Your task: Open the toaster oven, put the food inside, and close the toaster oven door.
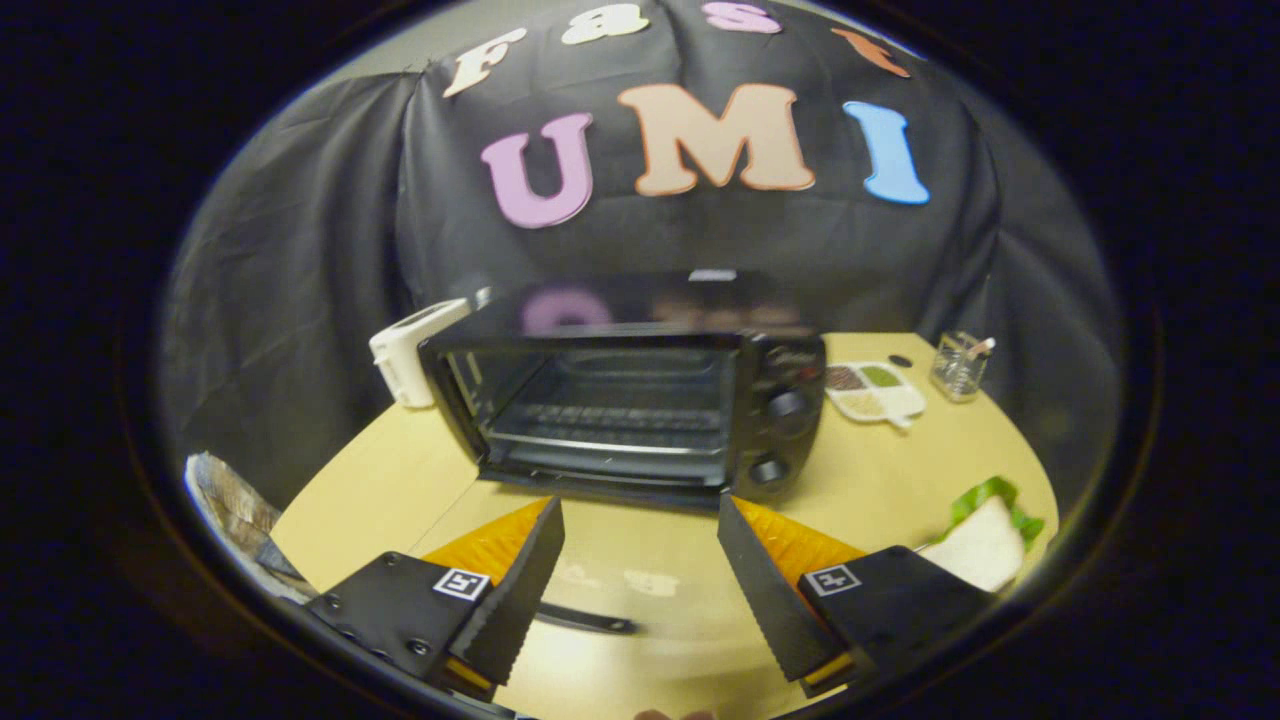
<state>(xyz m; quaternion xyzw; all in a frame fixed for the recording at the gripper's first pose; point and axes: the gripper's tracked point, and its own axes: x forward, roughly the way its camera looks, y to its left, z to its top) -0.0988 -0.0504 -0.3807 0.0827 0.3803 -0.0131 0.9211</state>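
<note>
A black toaster oven (640, 400) stands on the wooden table, its cavity open with a wire rack (610, 415) inside. Its glass door (640, 560) hangs folded down toward me, and the dark handle (590, 621) shows near its front edge. My gripper (638, 503) is open above that door, fingertips just short of the oven mouth, with nothing between the fingers. A sandwich (985, 540) of white bread with green lettuce lies on the table beside the right finger.
A white toaster (410, 350) sits behind the oven's left corner. To the oven's right are a divided dish (875, 392) and a glass jar (958, 366). A crinkled object (230, 500) lies off the table's left edge. Two knobs (780, 435) face me.
</note>
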